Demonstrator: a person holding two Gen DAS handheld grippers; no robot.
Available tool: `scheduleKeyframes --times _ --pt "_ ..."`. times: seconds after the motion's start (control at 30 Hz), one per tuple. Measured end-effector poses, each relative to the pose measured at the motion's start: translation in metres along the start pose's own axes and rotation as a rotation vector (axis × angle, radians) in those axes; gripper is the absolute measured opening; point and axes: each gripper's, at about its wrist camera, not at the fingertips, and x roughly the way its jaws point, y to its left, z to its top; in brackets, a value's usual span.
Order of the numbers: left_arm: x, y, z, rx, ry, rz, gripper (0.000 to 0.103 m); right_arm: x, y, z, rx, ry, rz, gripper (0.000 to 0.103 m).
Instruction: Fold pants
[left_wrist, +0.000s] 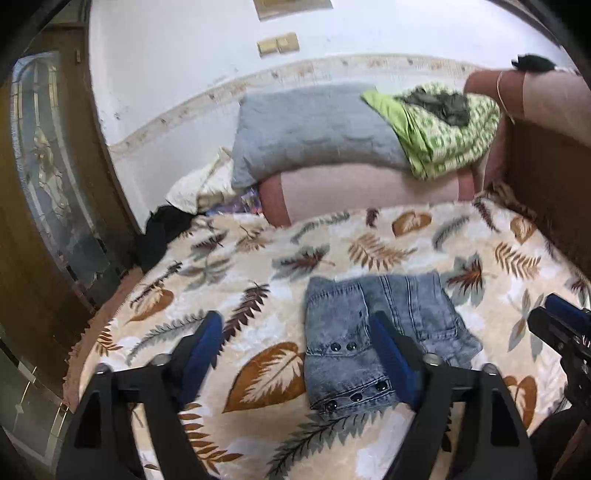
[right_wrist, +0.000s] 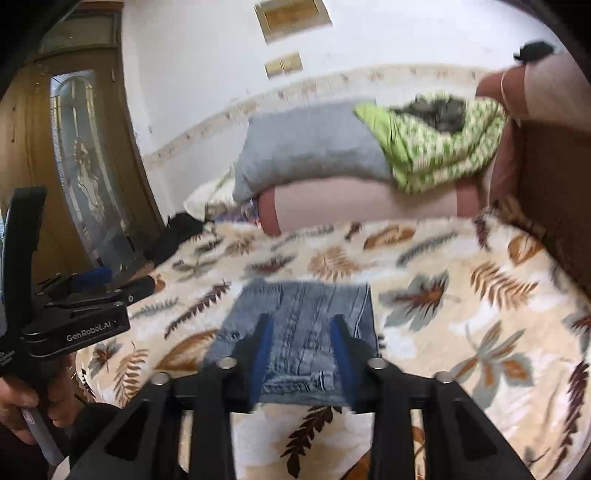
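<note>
While both tools hover: folded denim pants sit mid-blanket.
Surface: fuzzy cream blanket with a leaf print, covering the bed.
Left gripper: jaws spread wide, holding nothing, one blue finger over the jeans.
Right gripper: jaws apart, empty, framing the pants from above.
Back of bed: grey pillow, green patterned cloth piled on it.
Room: white wall with beige light switches, wooden door with a glass panel on the left.
</note>
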Motion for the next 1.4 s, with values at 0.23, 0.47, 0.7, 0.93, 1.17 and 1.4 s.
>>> scheduleKeyframes --times 0.23,0.47,0.7,0.93,1.17,1.4 --pt "-0.038 0.015 0.004 -0.052 -0.034 0.003 0.090 -0.040 0.020 0.016 -0.019 -0.060 -0.003 0.055" --pt "-0.045 0.022 0.001 -0.060 -0.026 0.019 0.091 -0.045 0.032 0.016 -0.040 -0.060 0.008 0.058" --pt "-0.046 0.032 0.001 -0.061 -0.028 0.045 0.091 -0.042 0.036 0.015 -0.049 -0.055 0.009 0.064" --pt "-0.046 0.036 0.000 -0.054 -0.032 0.047 0.091 -0.038 0.046 0.013 -0.078 -0.040 0.005 0.065" --pt "-0.049 0.036 0.001 -0.061 -0.041 0.043 0.091 -0.042 0.047 0.014 -0.078 -0.058 0.006 0.067" --pt "-0.051 0.033 0.000 -0.055 -0.042 0.041 0.091 -0.046 0.048 0.015 -0.088 -0.071 0.001 0.068"
